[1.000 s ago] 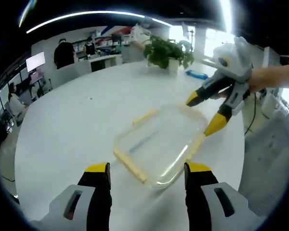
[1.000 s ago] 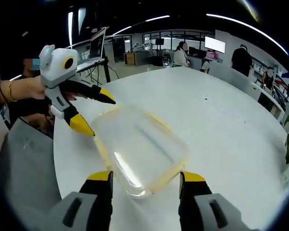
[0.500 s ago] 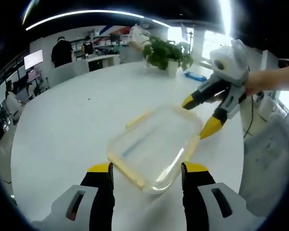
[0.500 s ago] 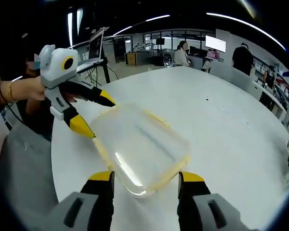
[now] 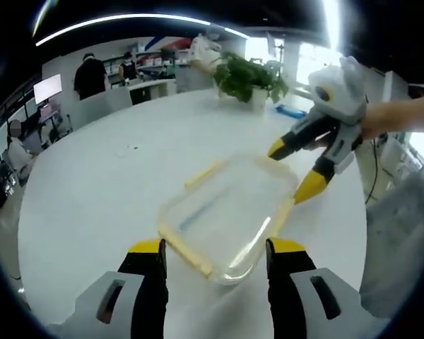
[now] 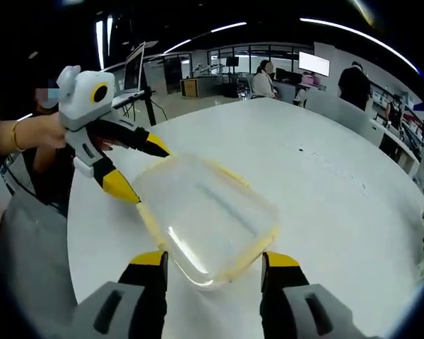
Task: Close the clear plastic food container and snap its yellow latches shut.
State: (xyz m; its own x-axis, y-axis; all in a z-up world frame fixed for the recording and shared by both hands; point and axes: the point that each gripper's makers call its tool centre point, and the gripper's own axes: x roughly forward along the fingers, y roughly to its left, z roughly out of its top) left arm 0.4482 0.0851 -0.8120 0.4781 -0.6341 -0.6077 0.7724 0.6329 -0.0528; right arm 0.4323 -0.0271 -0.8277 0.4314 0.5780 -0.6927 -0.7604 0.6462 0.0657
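Potted plant (image 5: 246,76) (far table (image 5: 113,183) edge) well beyond clear container (image 5: 226,212).

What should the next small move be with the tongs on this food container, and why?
Probably ease the right tongs down onto the yellow latch beside their lower tip and press it shut. The lid looks seated on the clear container, both tongs are open and holding nothing, and the left tongs frame the opposite end, where they could steady it. Whether any latch is already snapped is unclear.
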